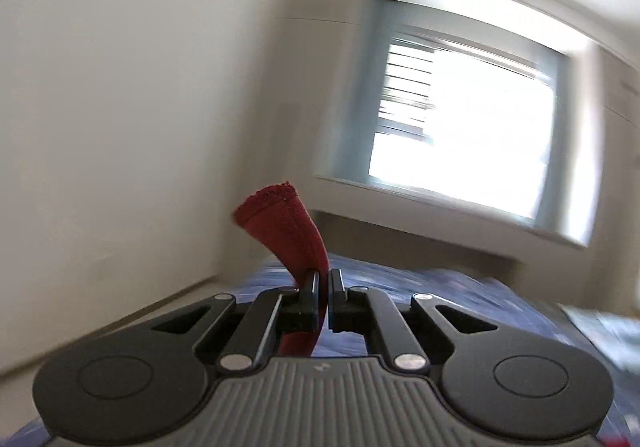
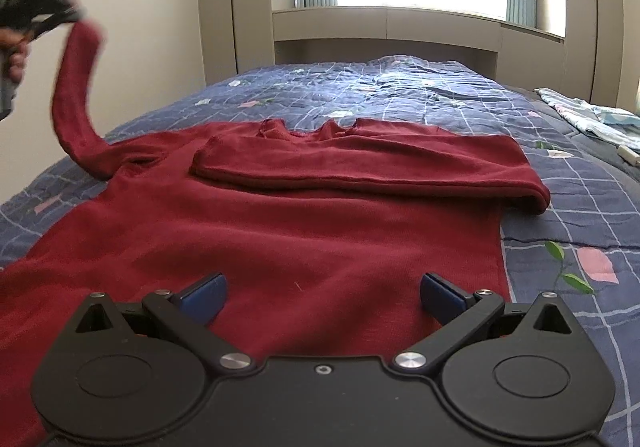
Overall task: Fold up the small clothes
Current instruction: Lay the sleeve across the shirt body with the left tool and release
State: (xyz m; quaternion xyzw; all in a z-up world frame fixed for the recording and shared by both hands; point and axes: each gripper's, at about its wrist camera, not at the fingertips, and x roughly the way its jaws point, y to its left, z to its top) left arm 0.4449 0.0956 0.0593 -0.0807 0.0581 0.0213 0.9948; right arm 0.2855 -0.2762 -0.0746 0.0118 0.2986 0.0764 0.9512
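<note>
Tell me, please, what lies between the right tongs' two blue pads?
Only the flat body of the red sweater on the bed; the right tongs stand open above it, holding nothing. The right wrist view shows this.

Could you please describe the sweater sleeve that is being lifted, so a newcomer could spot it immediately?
On the blue quilted bed lies a dark red sweater. Its lifted sleeve rises from the shoulder to the left gripper, whose jaws pinch its cuff. The other sleeve lies folded flat across the chest.

Home bedroom: quilted bed [image 2: 400, 87], wardrobes [image 2: 236, 7]
</note>
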